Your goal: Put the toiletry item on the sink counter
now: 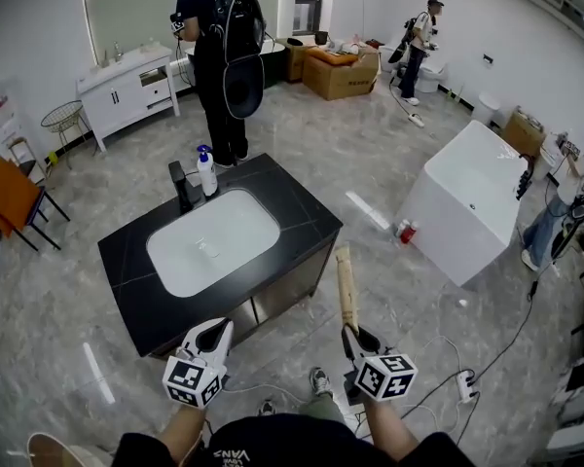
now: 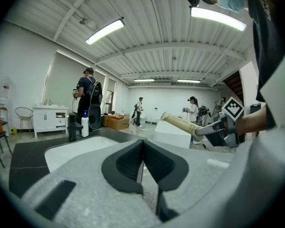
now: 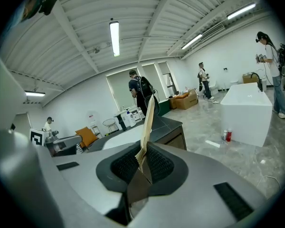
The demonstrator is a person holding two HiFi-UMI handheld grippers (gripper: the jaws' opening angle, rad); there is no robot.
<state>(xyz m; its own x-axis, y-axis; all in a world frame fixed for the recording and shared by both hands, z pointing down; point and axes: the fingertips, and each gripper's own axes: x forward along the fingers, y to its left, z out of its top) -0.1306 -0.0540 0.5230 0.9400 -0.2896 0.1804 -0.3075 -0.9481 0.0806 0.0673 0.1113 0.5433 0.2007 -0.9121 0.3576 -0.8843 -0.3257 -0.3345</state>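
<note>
Right gripper [image 1: 354, 333] pinches tan tube [image 1: 346, 282] by its crimped tail, over the floor, just short of the sink counter [image 1: 297, 210]. Left gripper [image 1: 212, 331]: fingers pressed together, empty. Risk: the thin-tail hold lets the tube swivel or slip before it reaches the counter.

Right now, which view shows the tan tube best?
The head view: the tan tube shows at full length, sticking forward from the right hand-held gripper near the sink counter. The right gripper view sees it nearly edge-on, its crimped end pinched between the jaws. The left gripper view catches it small, from the side.
</note>
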